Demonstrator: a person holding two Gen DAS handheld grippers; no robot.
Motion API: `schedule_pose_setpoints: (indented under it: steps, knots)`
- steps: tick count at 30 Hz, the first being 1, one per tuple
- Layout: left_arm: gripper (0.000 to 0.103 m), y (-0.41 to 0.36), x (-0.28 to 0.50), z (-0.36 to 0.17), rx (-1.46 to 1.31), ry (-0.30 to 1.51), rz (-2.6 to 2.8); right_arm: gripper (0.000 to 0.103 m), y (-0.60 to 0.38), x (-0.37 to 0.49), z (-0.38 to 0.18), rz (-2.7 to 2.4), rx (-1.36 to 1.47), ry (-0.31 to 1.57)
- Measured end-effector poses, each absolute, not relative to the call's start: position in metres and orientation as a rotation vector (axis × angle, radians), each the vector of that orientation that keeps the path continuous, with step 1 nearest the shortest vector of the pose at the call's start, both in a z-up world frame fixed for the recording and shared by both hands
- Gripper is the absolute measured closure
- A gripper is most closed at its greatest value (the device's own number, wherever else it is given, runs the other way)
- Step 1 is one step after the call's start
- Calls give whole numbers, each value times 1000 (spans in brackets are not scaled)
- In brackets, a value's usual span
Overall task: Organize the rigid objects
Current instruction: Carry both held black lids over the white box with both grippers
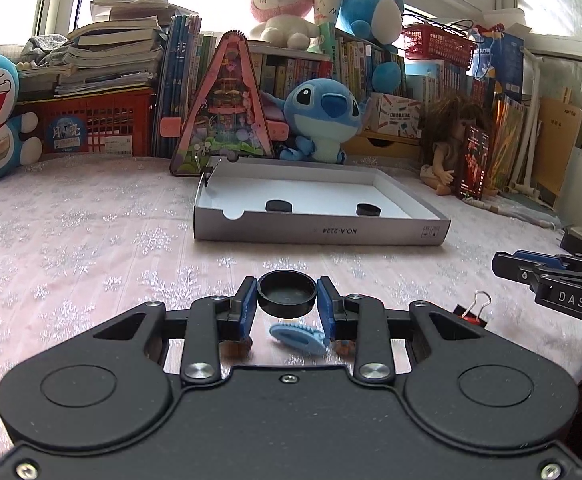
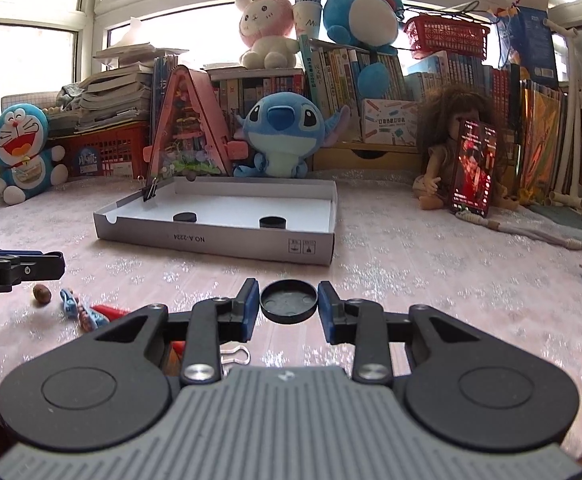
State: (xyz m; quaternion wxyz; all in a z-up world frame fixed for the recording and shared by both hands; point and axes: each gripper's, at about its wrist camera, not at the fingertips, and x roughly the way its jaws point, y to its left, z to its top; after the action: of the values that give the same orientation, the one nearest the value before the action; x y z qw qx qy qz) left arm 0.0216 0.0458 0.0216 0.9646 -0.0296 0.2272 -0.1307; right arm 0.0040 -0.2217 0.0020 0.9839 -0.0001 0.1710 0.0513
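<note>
The left gripper (image 1: 287,300) is clamped on a black cap (image 1: 287,295); the right gripper (image 2: 288,303) is clamped on another cap (image 2: 288,301). Beyond, the cardboard tray (image 1: 319,232) holds 2 more caps (image 1: 278,205).

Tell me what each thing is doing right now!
left gripper: shut on a black cap, open side up.
right gripper: shut on another black cap, tilted.
shallow box: open, two black caps inside.
binder clip: clipped on the box's wall.
phone: screen lit, leaning on the doll.
</note>
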Motion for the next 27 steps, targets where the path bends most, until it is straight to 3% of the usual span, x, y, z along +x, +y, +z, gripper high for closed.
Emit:
schedule_pose_setpoints:
  steps: [27]
  knots:
    - [73,37,118,53,-119,484,-242,66,-233,118,25,98,212,477]
